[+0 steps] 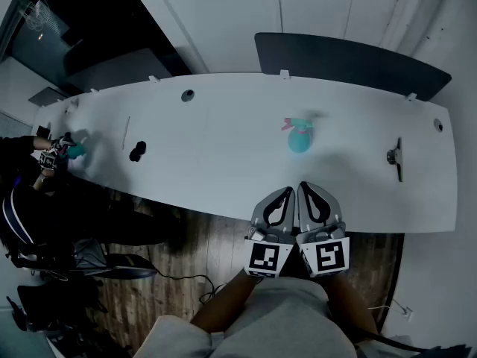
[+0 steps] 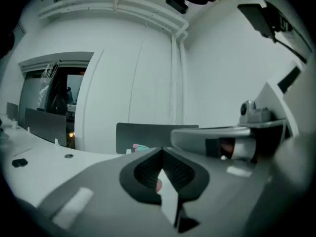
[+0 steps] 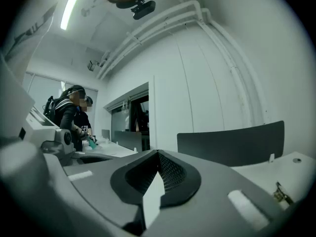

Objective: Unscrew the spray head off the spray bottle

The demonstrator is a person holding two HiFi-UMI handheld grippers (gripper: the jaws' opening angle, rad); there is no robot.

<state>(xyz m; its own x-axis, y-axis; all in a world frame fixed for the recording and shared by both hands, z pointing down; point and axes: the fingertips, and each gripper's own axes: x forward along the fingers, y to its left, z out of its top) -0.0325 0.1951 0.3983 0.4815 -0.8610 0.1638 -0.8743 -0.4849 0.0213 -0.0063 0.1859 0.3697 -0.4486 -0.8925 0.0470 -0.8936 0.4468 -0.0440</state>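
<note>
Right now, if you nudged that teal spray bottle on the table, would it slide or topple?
The spray bottle seems to stand upright on the smooth white table, so a low push would probably slide it. A push near its pink head might tip it. It looks plastic, so likely light.

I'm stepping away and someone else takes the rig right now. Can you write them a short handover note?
Left hand-held gripper: shut, empty, at the near edge of the table.
Right hand-held gripper: shut, empty, right beside it.
Spray bottle: on the table beyond both grippers, untouched; spray head seems still on.
Done: nothing yet.
Left: steady the bottle with one gripper, grip the head with the other, unscrew, lift off.
</note>
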